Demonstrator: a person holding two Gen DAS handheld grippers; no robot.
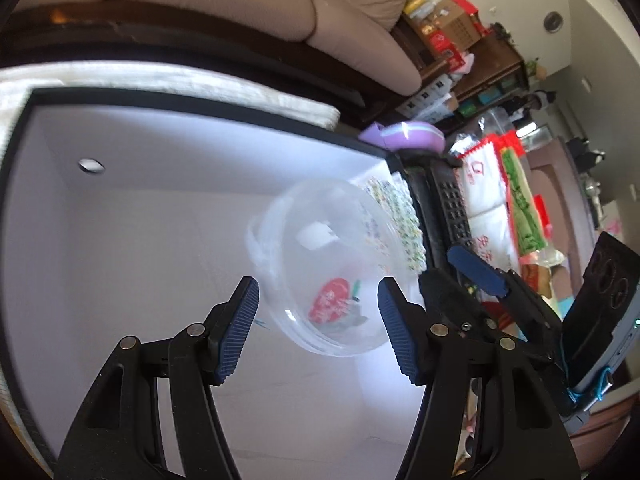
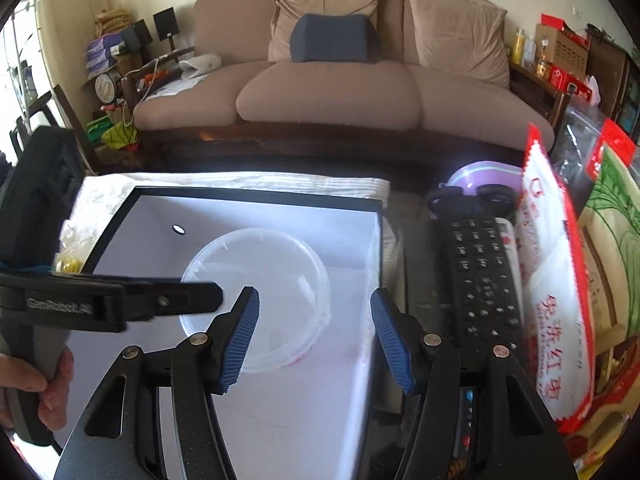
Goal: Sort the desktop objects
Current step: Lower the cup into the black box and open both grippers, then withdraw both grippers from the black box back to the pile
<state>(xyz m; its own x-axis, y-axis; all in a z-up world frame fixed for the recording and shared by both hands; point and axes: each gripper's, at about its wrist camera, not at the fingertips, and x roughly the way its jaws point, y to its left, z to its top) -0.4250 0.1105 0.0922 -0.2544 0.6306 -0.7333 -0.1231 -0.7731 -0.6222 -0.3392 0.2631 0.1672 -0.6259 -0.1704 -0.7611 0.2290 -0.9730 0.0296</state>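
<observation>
clear round plastic lid (image 1: 328, 268) with red sticker, blurred, tilted, mid-frame inside white black-rimmed box (image 1: 140, 208). left gripper (image 1: 318, 330) and right gripper (image 2: 314, 340): jaws wide apart, holding nothing.

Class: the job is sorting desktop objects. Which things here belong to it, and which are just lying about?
Job: clear plastic container, white box, black remote, left gripper, right gripper.

Lying about: sofa, blue cushion, red-and-white bag.

L wrist cam close over box (image 1: 120, 240), R cam higher, facing sofa (image 2: 332, 92), both share box
</observation>
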